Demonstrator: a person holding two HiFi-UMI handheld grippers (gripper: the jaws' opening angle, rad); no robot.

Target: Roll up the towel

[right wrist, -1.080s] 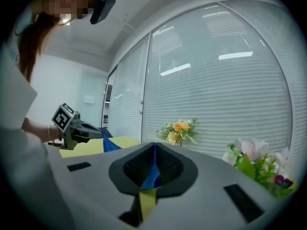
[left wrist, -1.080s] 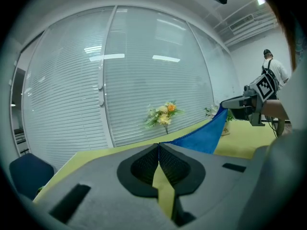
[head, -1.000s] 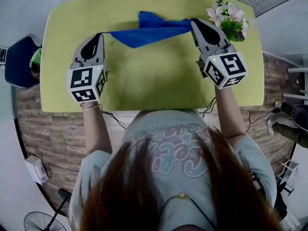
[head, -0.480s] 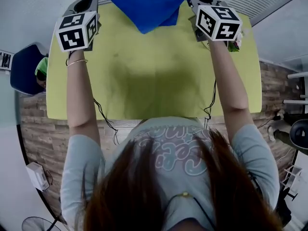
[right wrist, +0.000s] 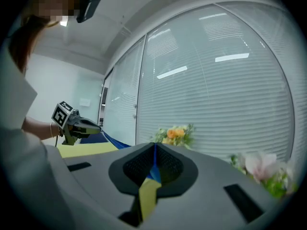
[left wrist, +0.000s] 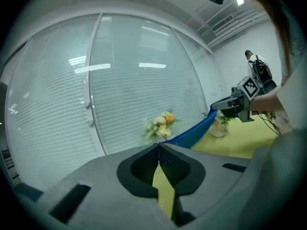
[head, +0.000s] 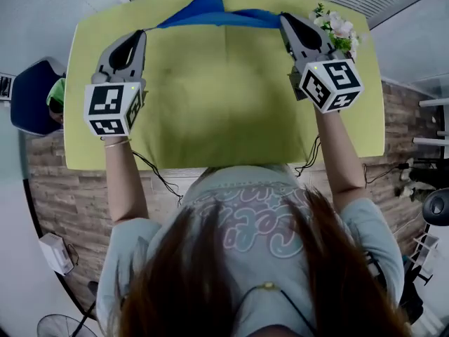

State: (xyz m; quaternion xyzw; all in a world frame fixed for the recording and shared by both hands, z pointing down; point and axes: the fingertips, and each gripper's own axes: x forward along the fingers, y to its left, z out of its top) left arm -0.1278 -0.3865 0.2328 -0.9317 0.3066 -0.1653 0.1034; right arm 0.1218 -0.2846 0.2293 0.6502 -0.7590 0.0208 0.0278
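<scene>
Yellow-green table [head: 224, 111] seen from the head view, straight down over a person's hair and pale shirt. Both arms reach forward, one gripper in each hand. A blue towel [head: 210, 14] stretches as a narrow, bunched band across the far side of the table. The left gripper [head: 143, 32] holds one end and the right gripper [head: 283, 17] holds the other. Pink flowers [head: 335, 28] stand at the far right corner, just beside the right gripper. A dark blue chair [head: 28, 93] sits off the table's left side.

Left gripper view: a curved wall of glass and white blinds [left wrist: 120, 80] fills the background. The jaws are clenched together with a thin blue edge of towel pinched at their tips. The towel [left wrist: 192, 133] runs away to the right, up to the right gripper [left wrist: 214, 108]. Orange flowers [left wrist: 160, 124] stand by the blinds behind it.

Right gripper view: the same blinds [right wrist: 216, 80] curve across the back. These jaws are also pressed tight on the towel [right wrist: 154, 172], with blue cloth showing between the pads. The band leads left to the left gripper [right wrist: 99, 127]. Orange flowers [right wrist: 175, 134] stand straight ahead, and pink flowers [right wrist: 261, 169] are at the right.
</scene>
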